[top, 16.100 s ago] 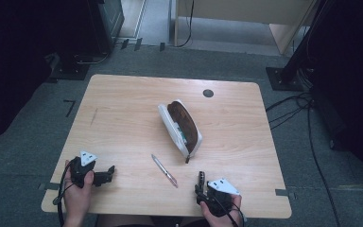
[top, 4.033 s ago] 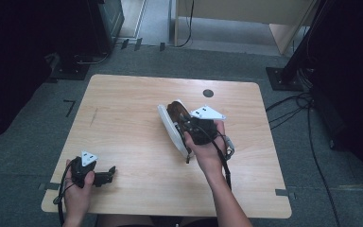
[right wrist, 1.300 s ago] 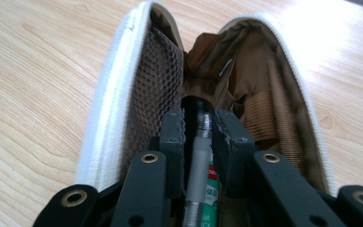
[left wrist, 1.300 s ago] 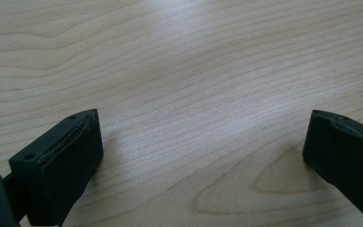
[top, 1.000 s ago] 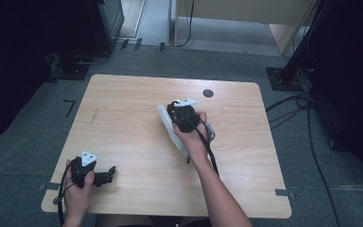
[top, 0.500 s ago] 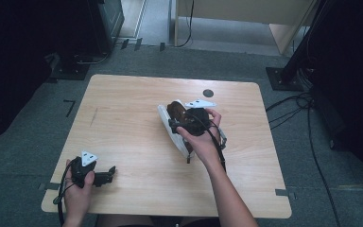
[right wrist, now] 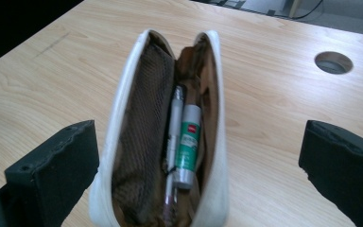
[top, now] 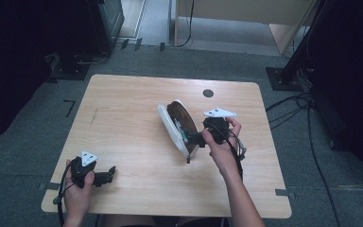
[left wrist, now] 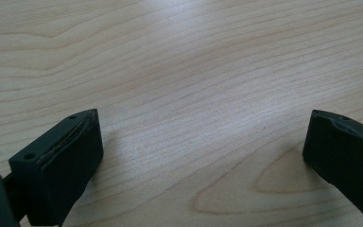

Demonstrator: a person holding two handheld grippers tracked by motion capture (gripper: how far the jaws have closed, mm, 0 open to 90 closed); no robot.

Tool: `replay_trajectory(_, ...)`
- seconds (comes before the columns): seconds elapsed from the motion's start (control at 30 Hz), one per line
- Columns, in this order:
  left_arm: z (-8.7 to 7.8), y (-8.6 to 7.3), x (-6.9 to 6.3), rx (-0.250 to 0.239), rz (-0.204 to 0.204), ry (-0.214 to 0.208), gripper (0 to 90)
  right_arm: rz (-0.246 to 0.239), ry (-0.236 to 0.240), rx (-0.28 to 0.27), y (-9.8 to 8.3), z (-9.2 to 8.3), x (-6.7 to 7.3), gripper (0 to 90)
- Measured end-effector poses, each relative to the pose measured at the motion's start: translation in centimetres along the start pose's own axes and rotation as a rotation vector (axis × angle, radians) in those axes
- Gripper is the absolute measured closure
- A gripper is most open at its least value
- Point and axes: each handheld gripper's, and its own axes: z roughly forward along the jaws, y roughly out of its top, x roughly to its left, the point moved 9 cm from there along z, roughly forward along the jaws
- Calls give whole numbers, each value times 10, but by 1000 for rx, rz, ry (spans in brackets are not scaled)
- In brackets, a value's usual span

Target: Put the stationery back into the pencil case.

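One white fabric pencil pouch with a brown mesh lining (right wrist: 137,142) lies open on the pale wooden tabletop (top: 123,118). It sits directly ahead of the right gripper (right wrist: 198,175) and reaches in between that gripper's two black fingers (right wrist: 52,170), with a clear gap on either side. Those fingers stand wide, having just been opening, and they press on nothing. In the high view the right gripper (top: 196,138) is just beside the near end of the pouch (top: 172,125).

Contents counted in the right gripper view: two items. One slim silver pen (right wrist: 174,127) lies lengthwise in the pouch. One shorter silver tube with a green label (right wrist: 187,146) lies touching it on the side of the right-hand finger. Both rest against the lining, ends pointing toward the fingers.

One round dark cable hole (right wrist: 333,62) in the tabletop lies beyond the right-hand finger, well apart from the pouch.

The left gripper (top: 105,174) rests low on the tabletop at the near edge, well apart from the pouch. Its two fingers (left wrist: 61,161) stand wide, with bare wood between them.
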Motion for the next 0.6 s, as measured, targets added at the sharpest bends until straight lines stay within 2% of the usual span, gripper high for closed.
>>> replay_trajectory(0.6, 0, 0, 0, -1, 0, -2, 0, 67, -58, -5, -44, -31, -43, 0)
